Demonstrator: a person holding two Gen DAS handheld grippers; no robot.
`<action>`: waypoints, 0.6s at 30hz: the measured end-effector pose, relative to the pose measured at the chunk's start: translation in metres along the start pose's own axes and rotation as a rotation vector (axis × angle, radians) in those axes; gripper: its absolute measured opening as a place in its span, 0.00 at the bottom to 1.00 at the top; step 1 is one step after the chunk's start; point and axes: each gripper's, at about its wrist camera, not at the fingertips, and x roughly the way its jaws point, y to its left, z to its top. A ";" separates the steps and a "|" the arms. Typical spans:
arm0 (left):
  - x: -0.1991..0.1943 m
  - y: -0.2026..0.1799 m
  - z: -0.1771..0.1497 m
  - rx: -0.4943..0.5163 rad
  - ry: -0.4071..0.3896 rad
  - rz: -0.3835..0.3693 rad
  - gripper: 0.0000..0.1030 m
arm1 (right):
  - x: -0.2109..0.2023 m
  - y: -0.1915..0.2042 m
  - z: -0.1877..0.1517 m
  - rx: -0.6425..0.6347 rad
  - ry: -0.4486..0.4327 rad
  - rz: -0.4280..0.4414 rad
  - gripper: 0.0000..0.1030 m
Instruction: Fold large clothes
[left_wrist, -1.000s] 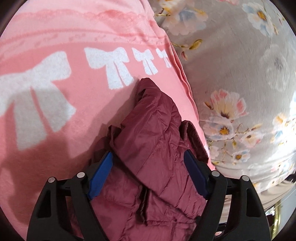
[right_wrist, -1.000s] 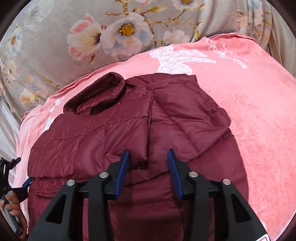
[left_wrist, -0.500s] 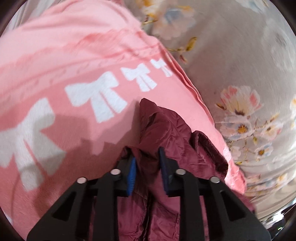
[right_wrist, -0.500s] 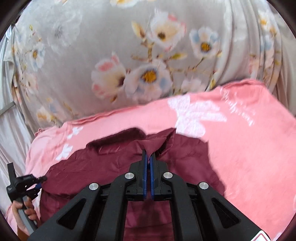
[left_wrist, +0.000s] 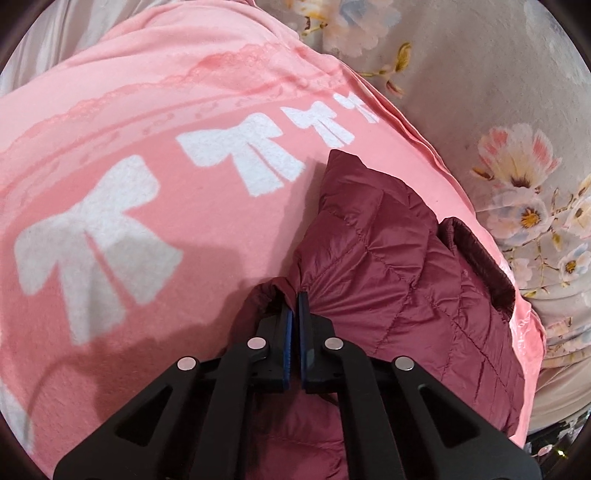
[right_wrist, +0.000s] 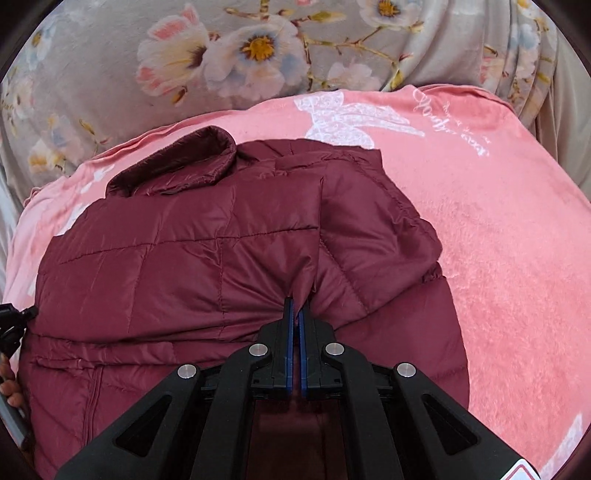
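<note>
Pink fleece covers the surface I work on: a blanket (left_wrist: 155, 206) printed with a row of white bows along one border and, in the right wrist view (right_wrist: 509, 236), a large white lace bow and a line of script near its far edge. Beneath and beyond the blanket lies a grey bedspread (left_wrist: 491, 81) with pale pink and blue flowers, which also fills the background of the right wrist view (right_wrist: 229, 55). No boxes, baskets or other containers show in either view. On the blanket lies the dark red quilted jacket (right_wrist: 192, 266), spread with its collar (right_wrist: 181, 162) toward the flowered bedspread and one sleeve folded in over the body. My right gripper (right_wrist: 294, 308) is pinched nearly closed on a fold of the jacket near the middle, the fabric puckering around the blue pads (right_wrist: 288, 332). My left gripper (left_wrist: 295, 301) is likewise closed almost completely, clamped on a bunched edge of the jacket (left_wrist: 388, 258) at its side, close to the blanket's bow border. At the left edge of the right wrist view I can make out part of the left gripper and my fingers on its handle, just beside the jacket's edge.
</note>
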 end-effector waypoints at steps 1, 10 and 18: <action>-0.002 0.000 -0.001 0.005 -0.005 0.004 0.01 | -0.002 0.000 -0.002 -0.003 0.003 0.004 0.01; -0.001 0.001 -0.011 0.070 -0.017 0.059 0.01 | 0.007 -0.004 -0.011 0.017 0.082 0.046 0.01; -0.051 -0.008 -0.019 0.179 -0.079 0.094 0.13 | -0.050 -0.001 -0.014 0.018 -0.052 0.022 0.12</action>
